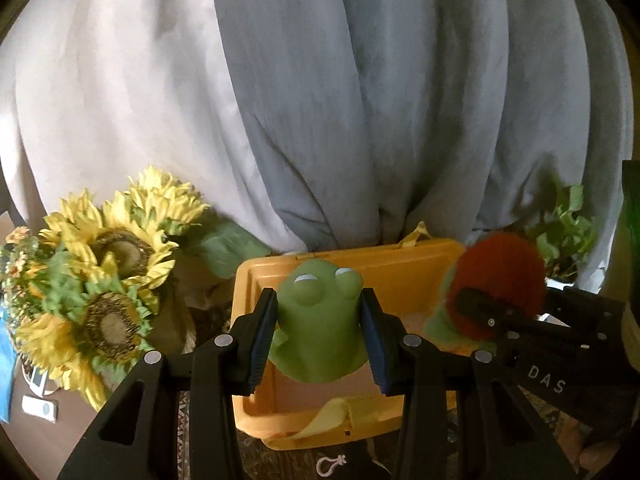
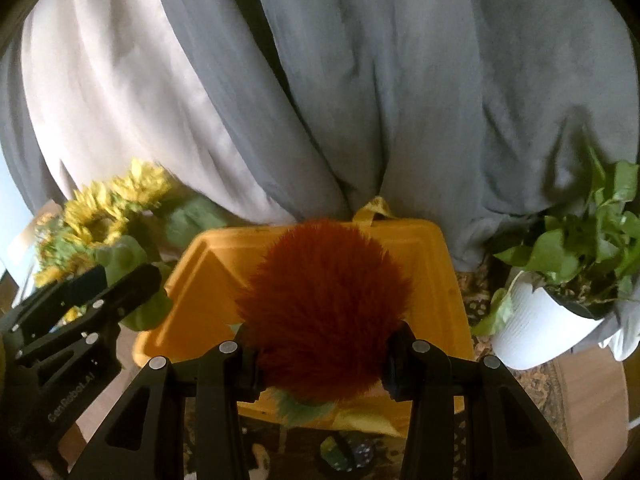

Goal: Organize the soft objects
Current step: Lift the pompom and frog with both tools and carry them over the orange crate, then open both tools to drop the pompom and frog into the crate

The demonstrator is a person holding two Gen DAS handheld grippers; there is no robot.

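Left hand-held gripper [image 1: 320, 336]: clenched on a green frog toy [image 1: 320, 320], held above the yellow bin [image 1: 384, 268].
Right hand-held gripper [image 2: 322, 354]: grasping a furry orange-red toy [image 2: 324, 300] over the same bin.
Beyond: sunflowers [image 1: 104, 264], grey curtains [image 1: 360, 100], potted plant [image 2: 560, 280].

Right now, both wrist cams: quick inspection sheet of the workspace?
Surface: patterned rug on wood floor.
Job's things: green squishy toy and furry orange toy, both above the yellow bin.
Clutter: small items on the rug below the bin, too blurred to name.
Grippers: left gripper shut on the green toy; right gripper shut on the orange toy.
Cables: nothing seen.
Surroundings: grey and white curtains, sunflowers, potted plant.
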